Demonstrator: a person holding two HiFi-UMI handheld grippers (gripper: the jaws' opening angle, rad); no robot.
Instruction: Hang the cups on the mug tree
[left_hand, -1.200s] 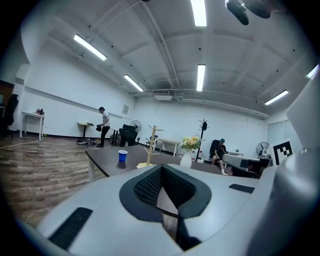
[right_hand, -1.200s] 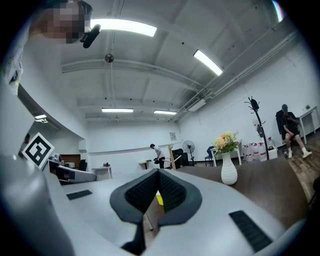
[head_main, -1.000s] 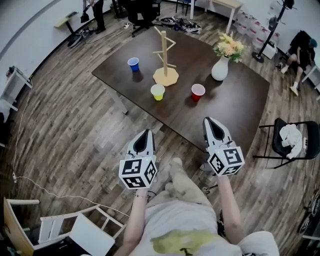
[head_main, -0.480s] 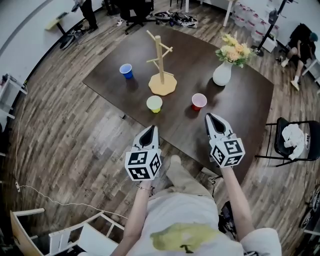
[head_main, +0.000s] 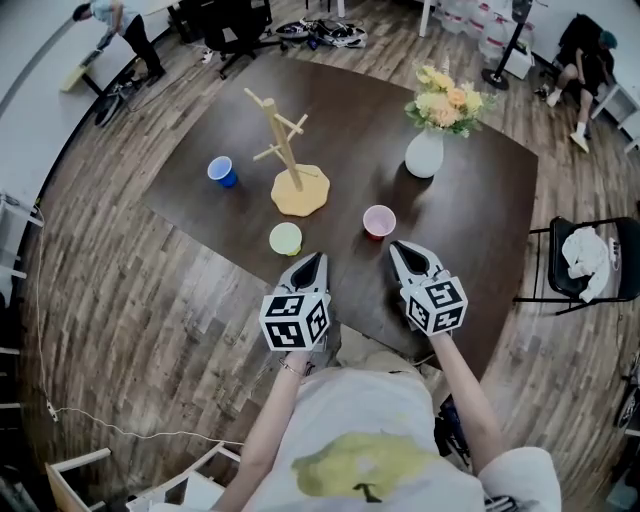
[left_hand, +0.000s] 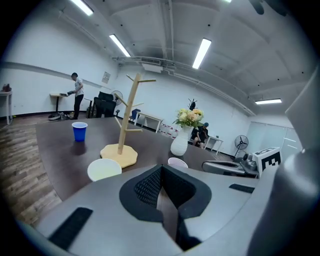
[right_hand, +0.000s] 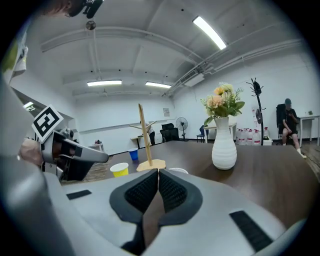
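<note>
A wooden mug tree (head_main: 283, 158) stands on the dark table (head_main: 470, 210), bare of cups; it also shows as the mug tree (left_hand: 125, 125) and the mug tree (right_hand: 145, 142). Around it stand a blue cup (head_main: 221, 171), a yellow cup (head_main: 286, 239) and a red cup (head_main: 379, 221). My left gripper (head_main: 312, 261) hovers at the table's near edge just right of the yellow cup, jaws shut and empty. My right gripper (head_main: 399, 249) is just short of the red cup, shut with nothing in it. The yellow cup (left_hand: 104, 169) sits close ahead-left of the left gripper (left_hand: 161, 172).
A white vase of flowers (head_main: 428, 140) stands on the table right of the tree. A black folding chair (head_main: 590, 262) with a white cloth is at the right. People are at the room's far edge. White furniture (head_main: 150, 480) lies on the wood floor at lower left.
Both grippers have come forward and lower, from over the floor to the table's near edge beside the yellow and red cups. The table and cups now appear closer in the head view.
</note>
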